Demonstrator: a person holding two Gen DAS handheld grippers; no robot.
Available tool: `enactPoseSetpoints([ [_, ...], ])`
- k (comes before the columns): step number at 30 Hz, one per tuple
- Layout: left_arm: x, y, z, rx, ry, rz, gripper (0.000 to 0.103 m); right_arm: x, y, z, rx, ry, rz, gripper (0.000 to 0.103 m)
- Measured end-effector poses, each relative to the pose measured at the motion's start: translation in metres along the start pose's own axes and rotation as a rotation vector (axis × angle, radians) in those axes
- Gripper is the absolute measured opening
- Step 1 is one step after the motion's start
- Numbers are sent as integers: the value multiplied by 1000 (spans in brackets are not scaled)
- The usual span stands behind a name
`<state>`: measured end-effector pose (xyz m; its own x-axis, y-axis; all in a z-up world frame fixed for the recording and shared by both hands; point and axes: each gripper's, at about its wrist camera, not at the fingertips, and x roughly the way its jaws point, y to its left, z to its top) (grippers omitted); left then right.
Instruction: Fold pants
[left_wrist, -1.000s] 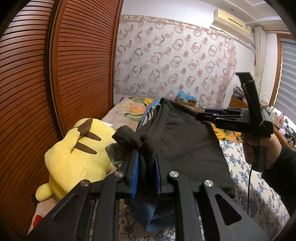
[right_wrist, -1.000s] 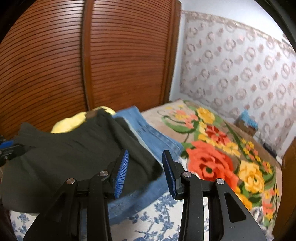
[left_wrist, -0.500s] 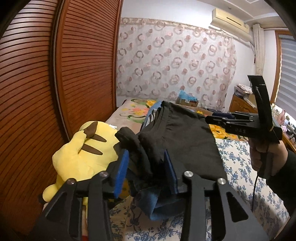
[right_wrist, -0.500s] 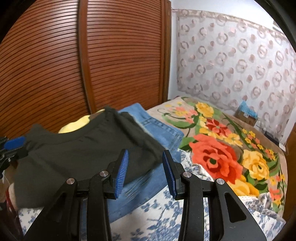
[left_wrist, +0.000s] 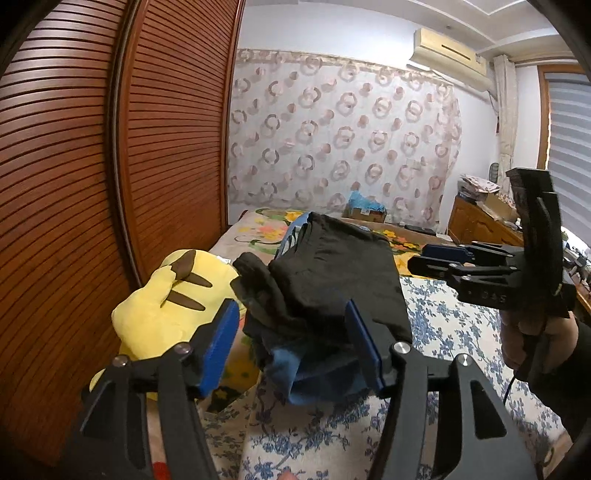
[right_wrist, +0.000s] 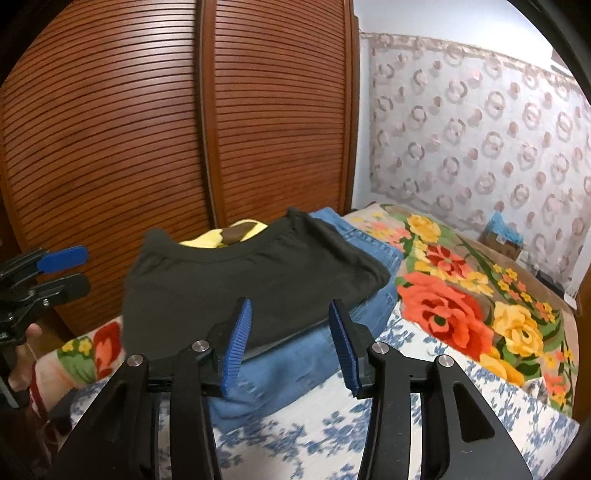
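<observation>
- Soft, matte black pants (right_wrist: 255, 273), folded flat, lie mid-frame on folded blue jeans (right_wrist: 303, 354).
- Left gripper (left_wrist: 291, 343) and right gripper (right_wrist: 288, 336) jaws are opening, gripping nothing.
- Flower-print bed (right_wrist: 461, 317); ribbed wooden wardrobe (right_wrist: 147, 129) upper left.

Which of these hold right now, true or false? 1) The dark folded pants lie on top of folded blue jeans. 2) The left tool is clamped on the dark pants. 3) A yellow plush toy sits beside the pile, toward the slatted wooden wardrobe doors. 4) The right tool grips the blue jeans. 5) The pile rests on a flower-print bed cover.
1) True: the dark folded pants lie on the folded blue jeans.
2) False: the left tool is opening, its pads clear of the cloth.
3) True: the yellow plush toy lies beside the slatted wooden wardrobe doors.
4) False: the right tool is opening and grips nothing.
5) True: see the flower-print bed cover.
</observation>
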<state>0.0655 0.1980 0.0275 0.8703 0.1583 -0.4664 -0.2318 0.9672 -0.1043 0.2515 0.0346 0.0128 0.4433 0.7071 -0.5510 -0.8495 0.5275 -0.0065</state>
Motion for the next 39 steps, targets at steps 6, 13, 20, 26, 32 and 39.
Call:
enactPoseSetpoints([
  [6, -9, -9, -5, 38, 18, 16, 59, -20, 10, -12, 20, -13, -1, 54],
  [13, -9, -41, -23, 104, 50, -26, 59, -43, 10, -37, 71, 2, -46, 58],
  [20, -8, -70, -31, 119, 69, -84, 59, -76, 1, -67, 110, 6, -127, 68],
  [26, -10, -92, -34, 123, 81, -135, 59, -108, -8, -91, 162, -11, -194, 79],
  [32, -12, -108, -37, 127, 83, -165, 59, -140, -13, -113, 219, -28, -264, 88],
  [39, -17, -131, -45, 159, 97, -181, 60, -173, -8, -135, 251, -50, -328, 90],
])
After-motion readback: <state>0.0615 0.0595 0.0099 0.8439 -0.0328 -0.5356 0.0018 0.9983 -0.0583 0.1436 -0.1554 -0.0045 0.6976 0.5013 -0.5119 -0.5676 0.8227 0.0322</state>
